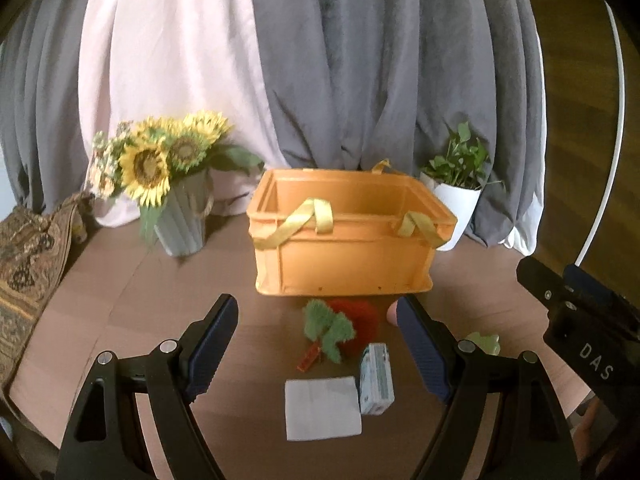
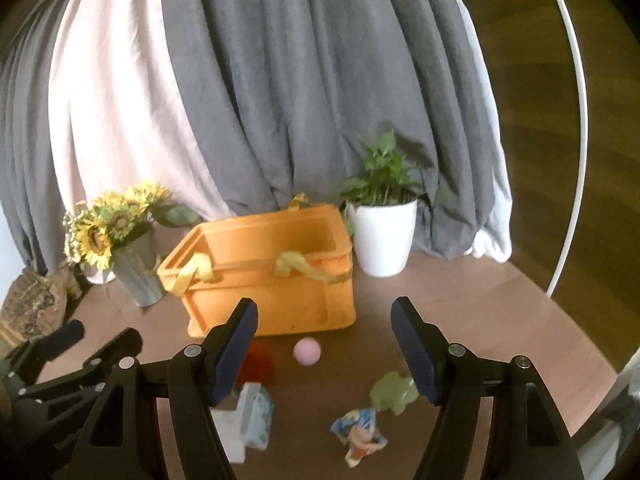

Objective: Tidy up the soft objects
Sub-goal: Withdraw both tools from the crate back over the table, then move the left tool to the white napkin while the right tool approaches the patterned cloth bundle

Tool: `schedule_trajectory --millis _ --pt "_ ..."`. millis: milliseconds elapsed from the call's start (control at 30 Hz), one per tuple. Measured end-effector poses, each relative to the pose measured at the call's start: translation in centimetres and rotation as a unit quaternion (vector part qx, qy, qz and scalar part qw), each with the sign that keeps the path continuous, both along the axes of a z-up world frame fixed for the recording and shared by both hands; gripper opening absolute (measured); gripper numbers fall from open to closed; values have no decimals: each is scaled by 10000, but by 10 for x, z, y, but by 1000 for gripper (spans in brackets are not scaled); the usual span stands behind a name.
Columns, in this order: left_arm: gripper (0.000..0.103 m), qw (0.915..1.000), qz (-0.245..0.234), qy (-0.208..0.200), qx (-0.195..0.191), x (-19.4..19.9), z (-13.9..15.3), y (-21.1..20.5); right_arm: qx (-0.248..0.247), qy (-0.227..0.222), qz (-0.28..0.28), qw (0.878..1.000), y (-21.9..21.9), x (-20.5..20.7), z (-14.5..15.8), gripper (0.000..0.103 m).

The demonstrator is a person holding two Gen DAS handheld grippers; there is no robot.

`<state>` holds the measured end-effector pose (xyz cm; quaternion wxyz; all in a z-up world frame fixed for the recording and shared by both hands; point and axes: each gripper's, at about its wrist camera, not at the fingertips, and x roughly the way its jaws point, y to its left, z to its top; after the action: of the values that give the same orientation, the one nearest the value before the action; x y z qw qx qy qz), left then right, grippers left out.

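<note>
We are looking over a brown bench (image 1: 120, 300) with both claws spread and pinching nothing: the left claw (image 1: 316, 320) is hanging above a plush strawberry (image 1: 352, 326) with green felt leaves, the right claw (image 2: 324, 320) is hovering nearer a pink ball (image 2: 307, 352). The orange crate (image 1: 348, 248) is sitting just behind these things, its yellow straps draped over the rim, and it is looking like the place to put them.

The small things are lying apart in front of it: a folded grey cloth (image 1: 322, 408) touching a pack of tissues (image 1: 376, 386), a pale green soft piece (image 2: 390, 394), and a small colourful figure (image 2: 360, 430) nearest the right claw's camera.

We are judging all of these light and squashy. The strawberry should give under the pads, so we are favouring its red body over the floppy leaves. The ball may roll or squirt out, so a centred squeeze across its middle. The cloth is lying flat; we are expecting to pinch an edge, and it will likely unfold and dangle. The tissue pack looks slick, best taken across its narrow sides.
</note>
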<state>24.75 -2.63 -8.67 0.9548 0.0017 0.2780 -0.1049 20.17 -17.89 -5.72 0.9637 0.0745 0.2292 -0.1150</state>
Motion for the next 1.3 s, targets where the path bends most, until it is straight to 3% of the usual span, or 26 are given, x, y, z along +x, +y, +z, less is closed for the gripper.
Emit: schedule_trajectory --millis 533,1300 --pt "81 9982 -11 526 280 -8 -52 -6 282 669 32 9974 -5 -7 -53 70" --pt "79 9915 63 1235 415 17 -118 -19 336 1620 -13 9862 -14 14 -125 70"
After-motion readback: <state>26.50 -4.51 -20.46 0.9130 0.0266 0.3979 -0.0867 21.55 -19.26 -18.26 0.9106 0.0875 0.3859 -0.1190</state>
